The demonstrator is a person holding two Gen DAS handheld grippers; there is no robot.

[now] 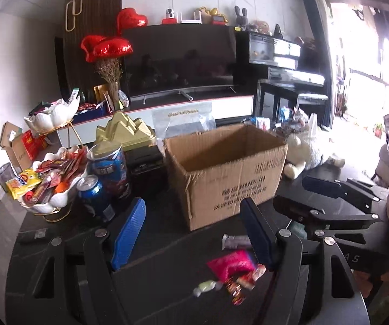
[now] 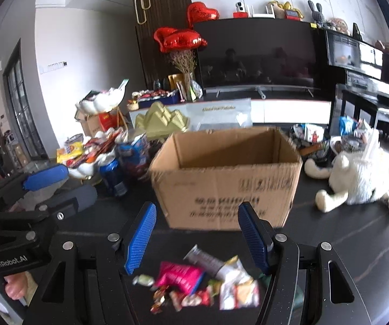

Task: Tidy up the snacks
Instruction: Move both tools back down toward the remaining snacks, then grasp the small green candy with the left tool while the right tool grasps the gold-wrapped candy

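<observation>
- We hold both grippers over a dark table, facing an open cardboard box whose visible inside looks bare.
- Our left gripper has its jaws spread, nothing between the pads; our right gripper is likewise spread and carries nothing.
- The loose snacks lie in a small heap on the table just in front of the box: a pink packet, a grey wrapper, a wrapped sweet.
- We judge the step in hand to be the reach for a first snack; the next move calls for lowering one gripper over a single packet and pinching it.
- To the left of the box stand a soda can, a blue tin and a full snack bowl, so room there is tight.
- To the right of the box a white plush toy lies near the table's far edge.
- In front of the box the table is open apart from the heap.
</observation>
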